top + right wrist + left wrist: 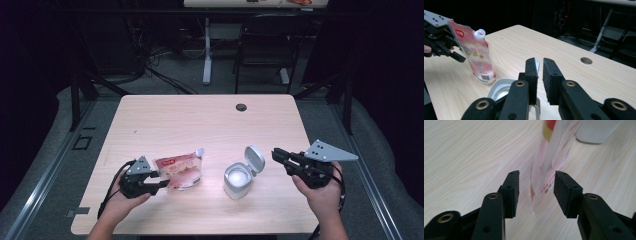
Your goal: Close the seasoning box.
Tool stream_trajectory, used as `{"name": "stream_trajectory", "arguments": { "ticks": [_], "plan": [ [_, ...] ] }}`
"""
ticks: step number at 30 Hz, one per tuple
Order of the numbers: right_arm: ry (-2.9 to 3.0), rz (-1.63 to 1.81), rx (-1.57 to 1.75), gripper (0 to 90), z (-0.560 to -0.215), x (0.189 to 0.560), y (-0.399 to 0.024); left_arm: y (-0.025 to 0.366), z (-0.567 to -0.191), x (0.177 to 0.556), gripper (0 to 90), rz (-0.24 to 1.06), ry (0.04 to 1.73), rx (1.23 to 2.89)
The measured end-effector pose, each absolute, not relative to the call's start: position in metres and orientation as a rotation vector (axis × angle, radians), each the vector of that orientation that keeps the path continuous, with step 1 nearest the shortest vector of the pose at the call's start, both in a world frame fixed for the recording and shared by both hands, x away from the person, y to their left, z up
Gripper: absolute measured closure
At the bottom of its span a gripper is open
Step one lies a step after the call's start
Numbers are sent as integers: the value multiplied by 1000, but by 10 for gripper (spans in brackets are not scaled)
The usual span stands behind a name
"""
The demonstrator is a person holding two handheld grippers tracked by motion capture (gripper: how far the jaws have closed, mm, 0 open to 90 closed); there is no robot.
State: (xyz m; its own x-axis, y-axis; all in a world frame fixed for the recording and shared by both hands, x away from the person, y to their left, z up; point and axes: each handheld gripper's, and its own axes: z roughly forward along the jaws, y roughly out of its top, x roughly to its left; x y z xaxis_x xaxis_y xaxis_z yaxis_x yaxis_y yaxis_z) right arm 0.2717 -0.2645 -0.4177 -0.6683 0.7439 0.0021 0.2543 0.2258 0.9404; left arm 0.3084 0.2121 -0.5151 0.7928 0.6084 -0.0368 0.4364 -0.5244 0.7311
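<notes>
A pink and white spouted pouch [179, 170] stands tilted on the wooden table [200, 120], left of centre. My left gripper [162, 181] is open, and the pouch's lower edge [549, 162] sits between its pads [511, 191] without being pinched. To the right of the pouch stands a white container [236, 182] with its flip lid [255, 159] open. My right gripper [275, 153] hovers just right of the lid. Its jaws are nearly together with nothing between them [540, 75]. The pouch [477, 57], the container rim [499, 86] and the lid [537, 65] lie beyond those jaws.
A round cable hole [241, 107] marks the table's far side. Behind the table stand a dark chair [265, 45] and a white desk leg [207, 50]. Bare tabletop stretches across the far half. The table's front edge lies close under both hands.
</notes>
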Motion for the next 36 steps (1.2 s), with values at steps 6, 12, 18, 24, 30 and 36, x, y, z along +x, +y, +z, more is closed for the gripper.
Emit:
{"name": "stream_trajectory", "arguments": {
  "ticks": [6,12,18,24,30,36],
  "plan": [
    [2032,1434,961,888,-425,272,-274,219,-515,302,538,297,781,2206],
    [2014,1426,1003,900,-434,275,-279,226,-518,295,517,313,802,2203],
    [2015,1414,1037,900,-443,279,-279,233,-522,291,517,324,818,2182],
    [2025,1384,1048,900,-450,281,-276,232,-528,289,517,316,824,2184],
    [2028,1346,1055,900,-460,284,-272,232,-531,289,517,314,824,2172],
    [2032,1342,1079,900,-469,287,-271,232,-535,291,518,288,848,2143]
  ]
}}
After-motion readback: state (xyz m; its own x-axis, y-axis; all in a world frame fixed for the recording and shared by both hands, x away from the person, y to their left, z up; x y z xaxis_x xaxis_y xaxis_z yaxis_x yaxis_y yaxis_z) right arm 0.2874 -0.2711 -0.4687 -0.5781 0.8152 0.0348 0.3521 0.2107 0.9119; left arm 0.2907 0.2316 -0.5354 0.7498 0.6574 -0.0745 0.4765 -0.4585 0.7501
